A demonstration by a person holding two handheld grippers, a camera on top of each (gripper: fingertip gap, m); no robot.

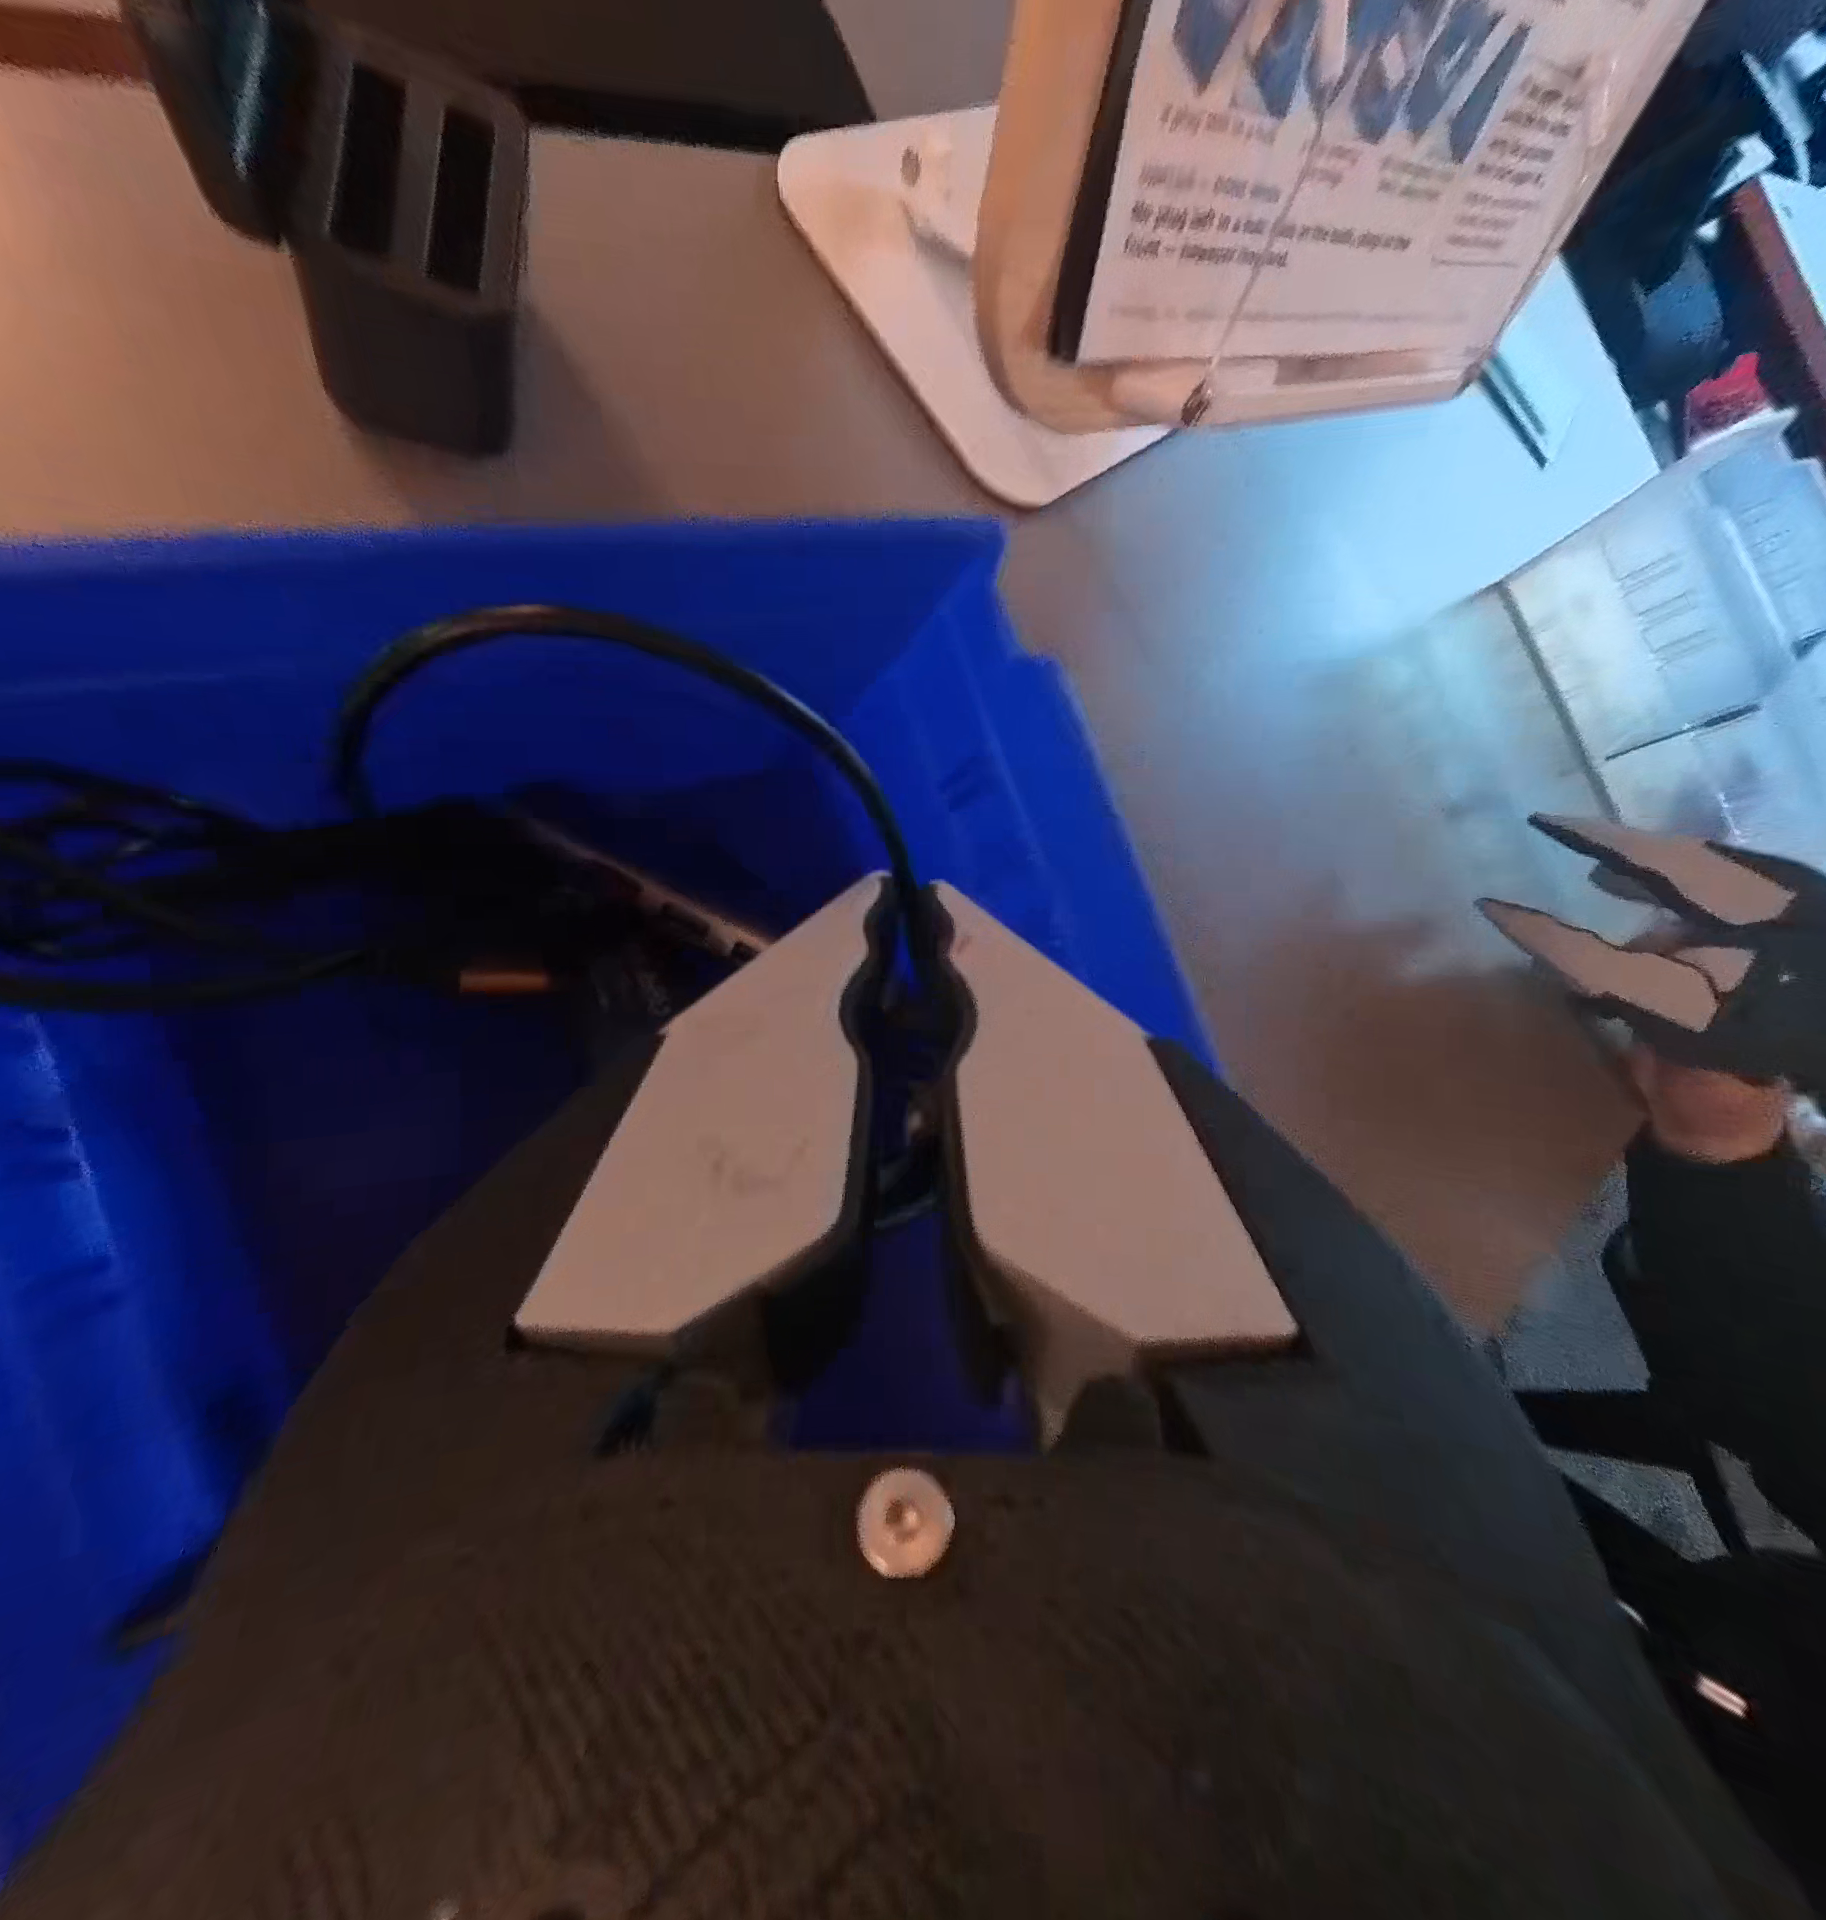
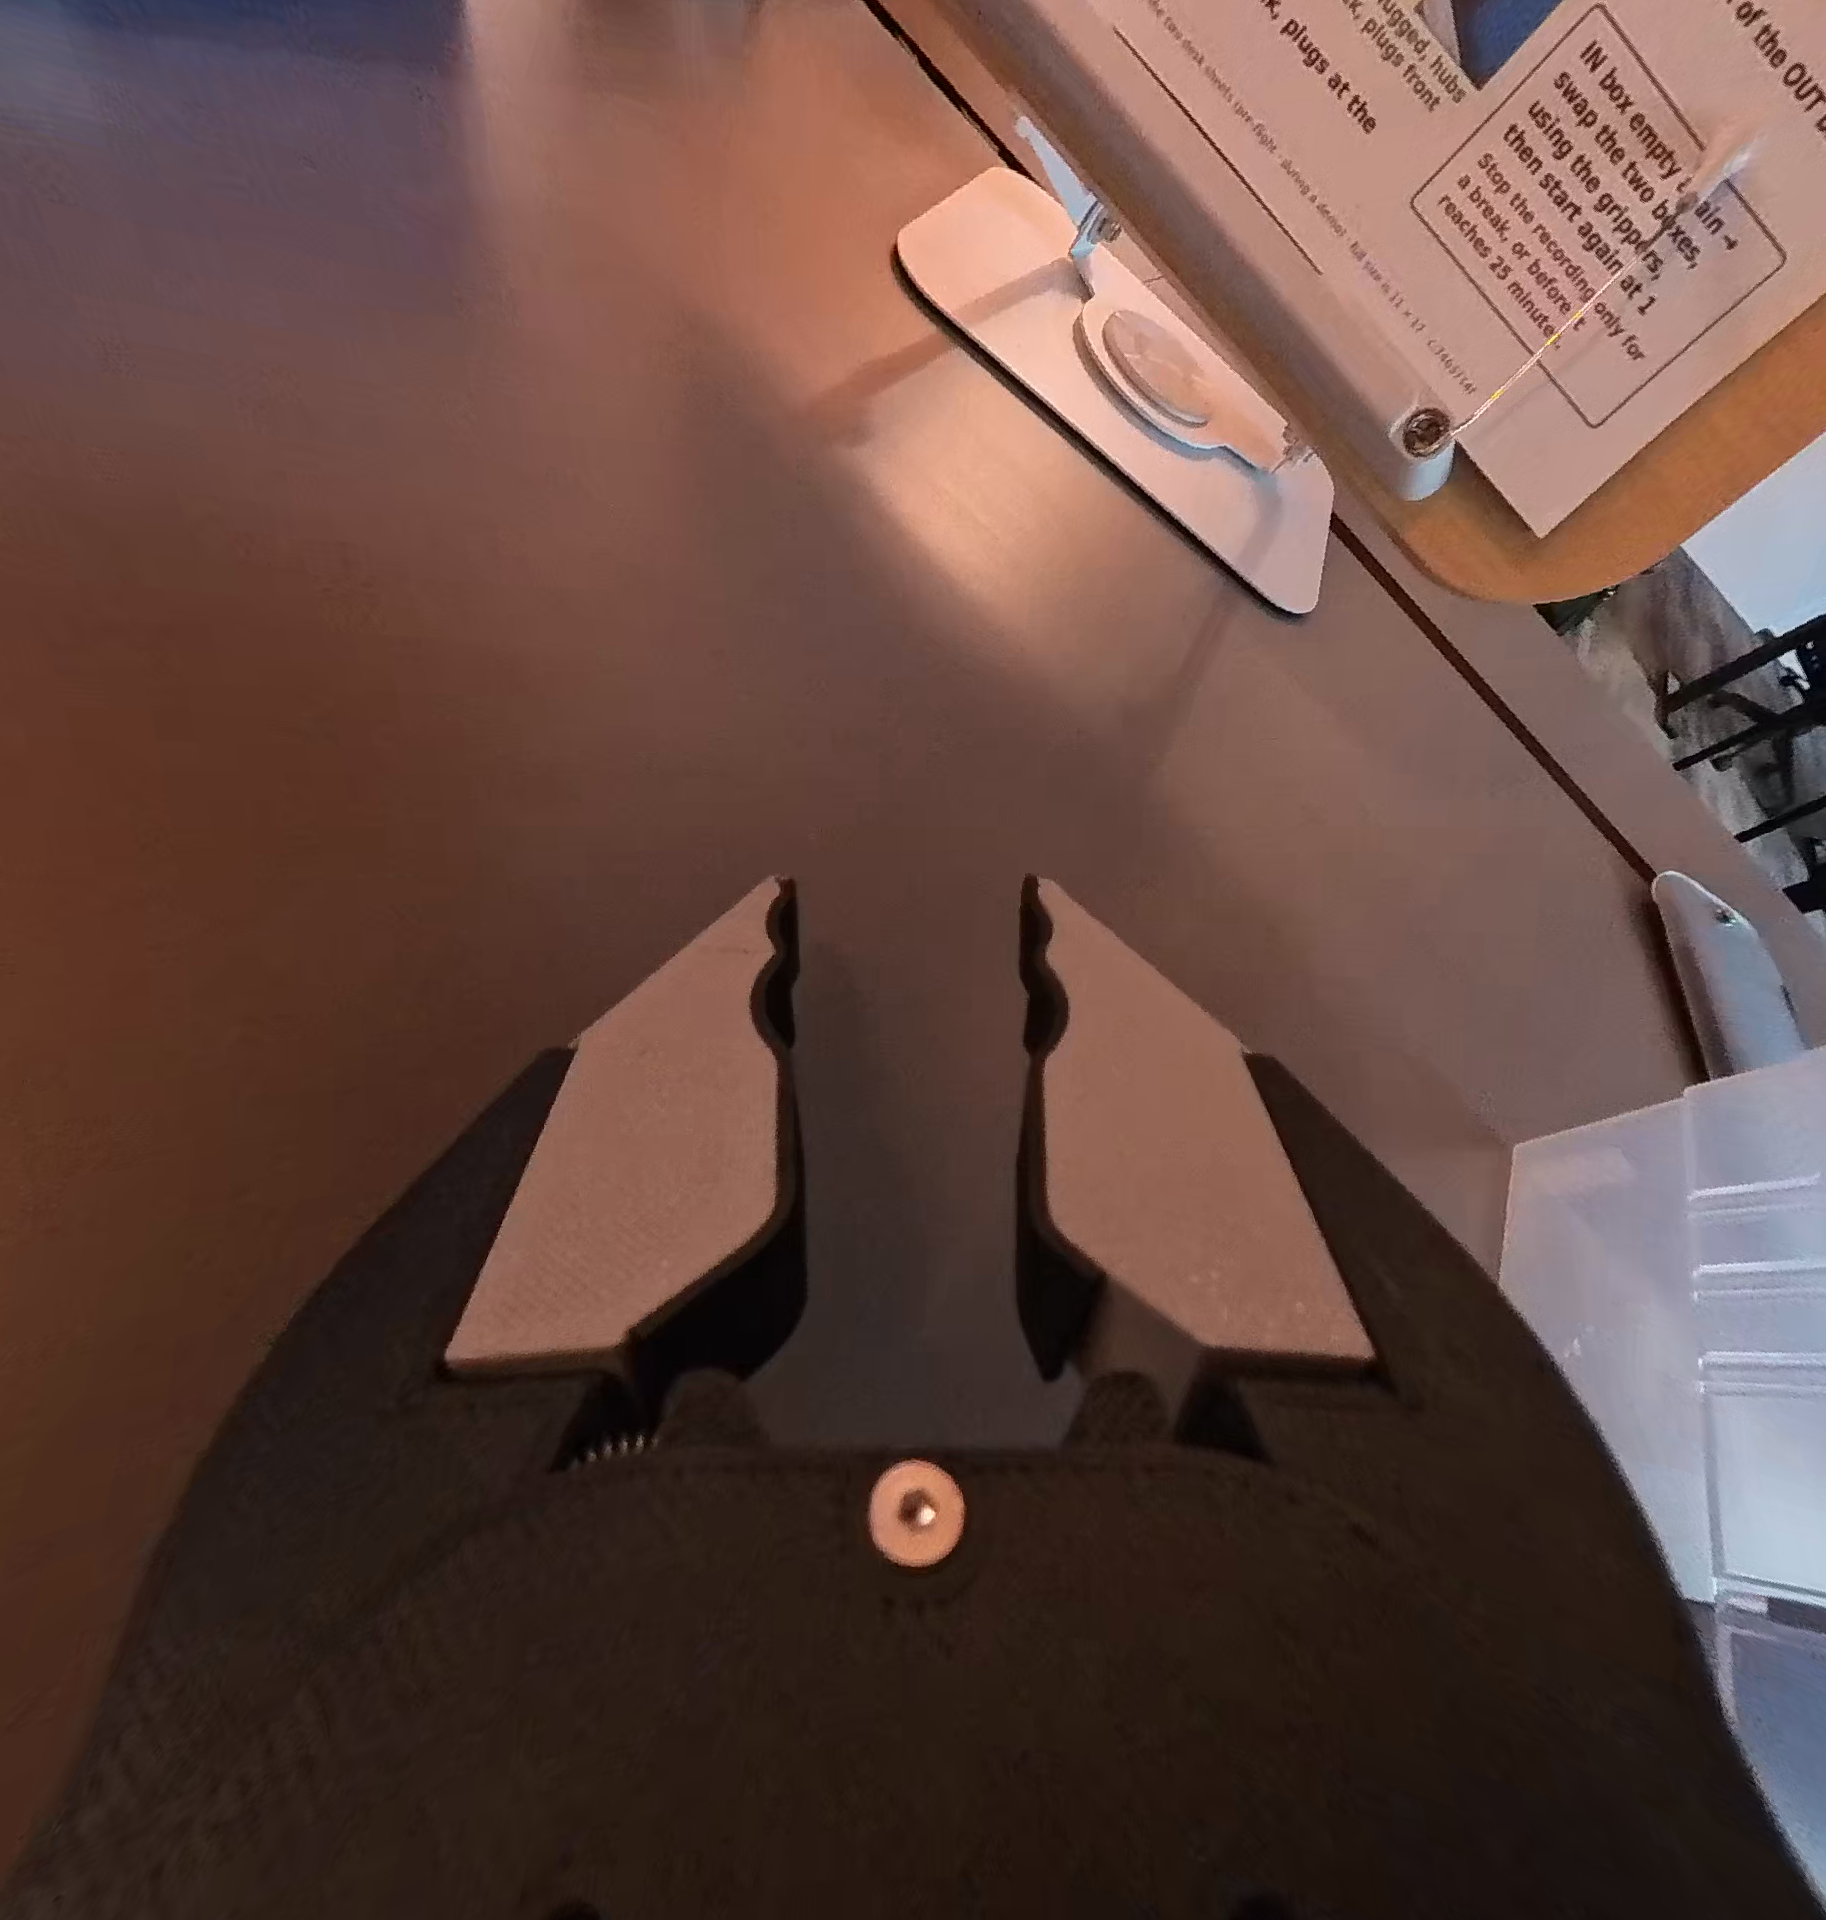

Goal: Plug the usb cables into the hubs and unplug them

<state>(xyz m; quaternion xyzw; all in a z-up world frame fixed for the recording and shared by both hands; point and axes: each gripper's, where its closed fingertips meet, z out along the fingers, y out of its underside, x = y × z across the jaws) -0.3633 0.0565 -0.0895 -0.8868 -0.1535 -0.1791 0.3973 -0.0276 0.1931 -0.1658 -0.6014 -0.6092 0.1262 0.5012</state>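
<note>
My left gripper (image 1: 907,894) is shut on a black usb cable (image 1: 618,634) that loops up out of a blue bin (image 1: 950,665). More black cables and hubs (image 1: 265,894) lie tangled in the bin, with a metal plug (image 1: 502,981) showing. My right gripper (image 2: 907,894) is open and empty above the bare table top (image 2: 473,623). It also shows at the right of the left wrist view (image 1: 1574,914), held by a hand, open.
A black holder with slots (image 1: 410,249) stands on the table behind the bin. A white stand base (image 1: 950,343) carries a wooden board with a printed sheet (image 1: 1304,177); both show in the right wrist view too (image 2: 1127,405). A clear plastic box (image 2: 1719,1351) sits at right. Across from one pair of fingers to the other is roughly 40 centimetres. The metal plug (image 1: 502,981) is about 9 centimetres from my left fingertips and 45 centimetres from my right.
</note>
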